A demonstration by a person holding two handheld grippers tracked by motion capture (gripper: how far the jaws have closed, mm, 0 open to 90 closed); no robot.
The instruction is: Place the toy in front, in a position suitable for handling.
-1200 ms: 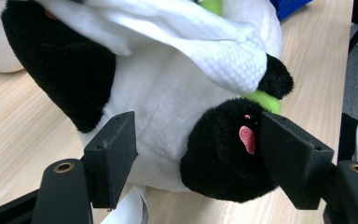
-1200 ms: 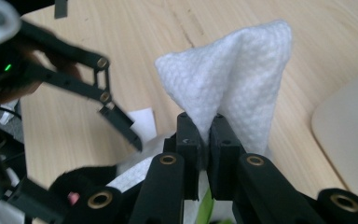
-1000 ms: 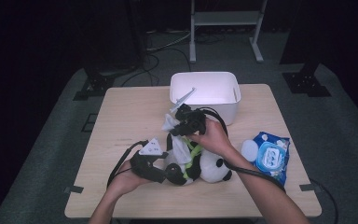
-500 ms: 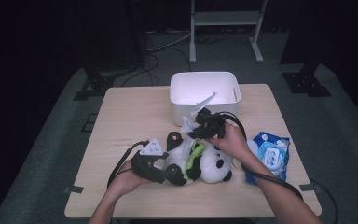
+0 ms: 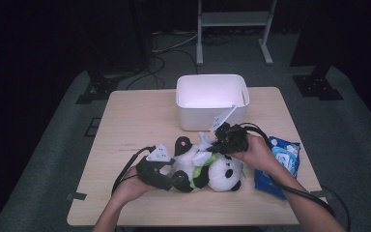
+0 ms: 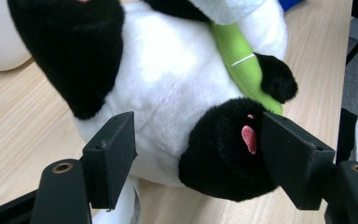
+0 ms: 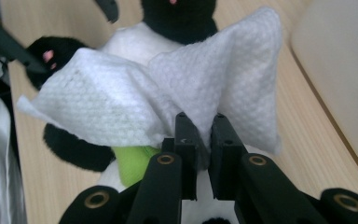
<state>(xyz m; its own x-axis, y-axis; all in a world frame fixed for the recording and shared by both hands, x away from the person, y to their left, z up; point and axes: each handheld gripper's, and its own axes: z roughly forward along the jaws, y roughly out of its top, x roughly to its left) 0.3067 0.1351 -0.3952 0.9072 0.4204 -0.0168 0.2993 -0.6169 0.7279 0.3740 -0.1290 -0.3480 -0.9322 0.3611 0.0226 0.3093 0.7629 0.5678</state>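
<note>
Since a second before, the right gripper (image 5: 218, 140) had carried its wipe (image 7: 168, 93), pinched between nearly closed, just-easing jaws, from the panda's (image 5: 207, 166) belly toward its head, while the left gripper (image 5: 174, 181) clamped the panda's black foot (image 6: 228, 149) between wide-set jaws.

Left gripper (image 5: 171, 178) spread, right gripper (image 5: 216, 144) pinched.
</note>
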